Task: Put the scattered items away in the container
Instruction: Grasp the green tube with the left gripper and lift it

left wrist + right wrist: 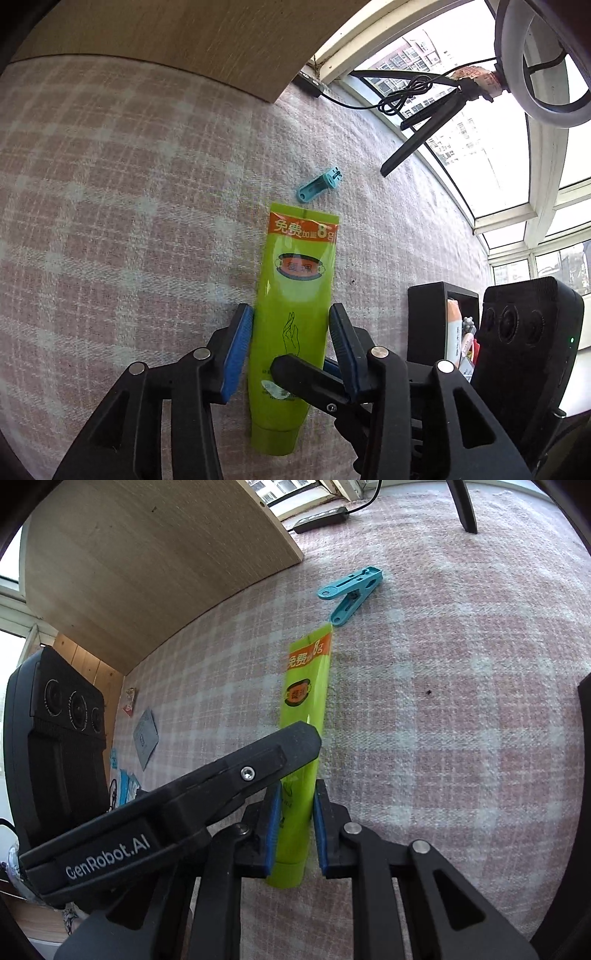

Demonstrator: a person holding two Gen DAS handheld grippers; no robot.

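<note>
Both grippers, left (290,325) and right (295,808), bracket the green hand-cream tube (291,314) lying on the plaid-covered counter (110,184), jaws apart around it unclamped; competing pinches could squirt or twist it.

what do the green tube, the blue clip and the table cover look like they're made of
Green tube: soft glossy plastic, judging by window glare on its skin and its flat crimped end.
Blue clip: hard moulded plastic, matte, with crisp slots and round holes.
Table cover: woven cloth, likely wool or a blend; fuzzy pink and white checks, no shine.
</note>
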